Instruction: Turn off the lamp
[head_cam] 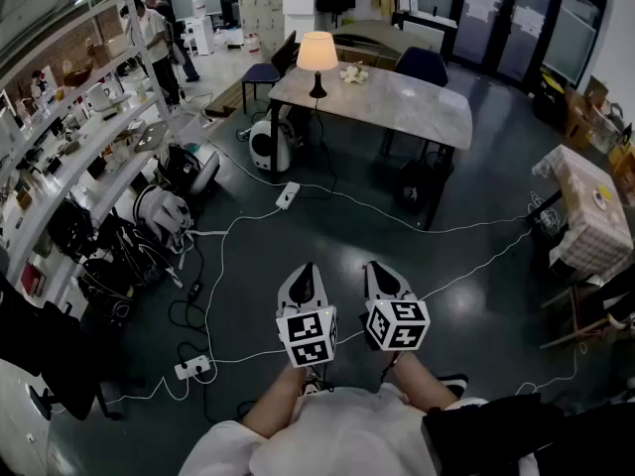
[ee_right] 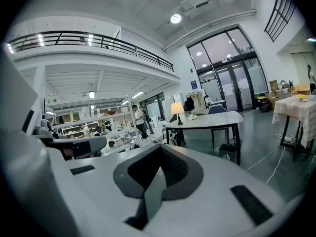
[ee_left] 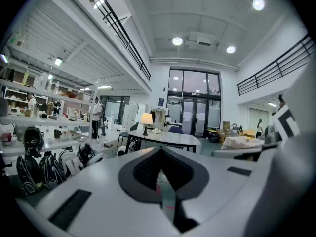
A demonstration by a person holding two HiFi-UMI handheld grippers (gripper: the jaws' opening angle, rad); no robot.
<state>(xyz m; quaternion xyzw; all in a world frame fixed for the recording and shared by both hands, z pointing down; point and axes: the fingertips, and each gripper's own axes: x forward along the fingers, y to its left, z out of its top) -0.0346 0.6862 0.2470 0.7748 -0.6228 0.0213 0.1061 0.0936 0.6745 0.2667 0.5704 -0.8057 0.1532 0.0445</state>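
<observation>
The lamp (head_cam: 317, 58) stands upright on the far left corner of the tabletop (head_cam: 397, 102). Its pale shade glows, and its dark stem and foot sit close to the tabletop's edge. Just beside it on the tabletop lies a small white bundle (head_cam: 354, 74), too small to tell what it is. A blue chair (head_cam: 422, 64) is drawn up at the tabletop's far side.

Both tongs are well short of the tabletop, side by side over the grey floor (head_cam: 476, 266) and pointing toward it. The left tongs (head_cam: 305, 270) are closed, pads together with nothing between them. The right tongs (head_cam: 378, 268) are closed and empty in the same way. Neither touches anything.

Between the tongs and the tabletop, white cables (head_cam: 228, 236) trail across the floor, and a white power strip (head_cam: 288, 195) lies near the tabletop's left end. A white rounded machine (head_cam: 268, 147) sits on the floor beside that same end. Left of the tabletop run long white shelves (head_cam: 89, 132) crowded with small things, and a person (head_cam: 157, 43) stands by them. Right of the tabletop, well apart, a checked cloth (head_cam: 585, 201) covers a smaller piece of furniture.
</observation>
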